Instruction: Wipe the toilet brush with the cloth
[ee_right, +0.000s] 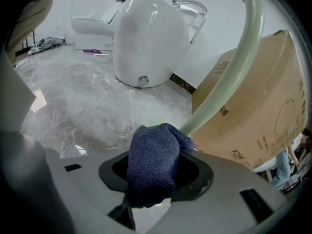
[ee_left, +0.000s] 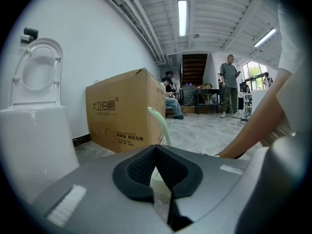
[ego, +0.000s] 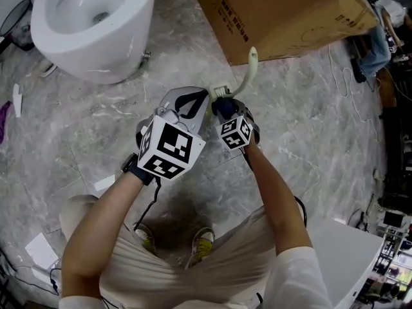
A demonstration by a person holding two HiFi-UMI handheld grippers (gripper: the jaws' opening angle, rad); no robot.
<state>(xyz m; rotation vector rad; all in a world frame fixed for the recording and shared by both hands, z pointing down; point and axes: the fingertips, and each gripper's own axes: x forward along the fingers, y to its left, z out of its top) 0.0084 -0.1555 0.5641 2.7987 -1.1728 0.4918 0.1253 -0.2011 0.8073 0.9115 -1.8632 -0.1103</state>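
**While one side steadies, the other wipes**

When we look down in the head view, our left gripper (ego: pixel 205 98) and right gripper (ego: pixel 223 111) meet above the marble floor (ego: pixel 96 127). The pale-green toilet brush (ego: pixel 248 68) curves away from them toward the cardboard box (ego: pixel 283 11).

In the left gripper view, the jaws are clenched on the toilet brush (ee_left: pixel 160 126) near its lower end (its stem rises beyond them).

In the right gripper view, the jaws pinch a dark-blue cloth (ee_right: pixel 153 155) that touches the brush stem.

We judge wiping is in hand. The next move calls for sliding the cloth along the stem while the left grip holds firm.
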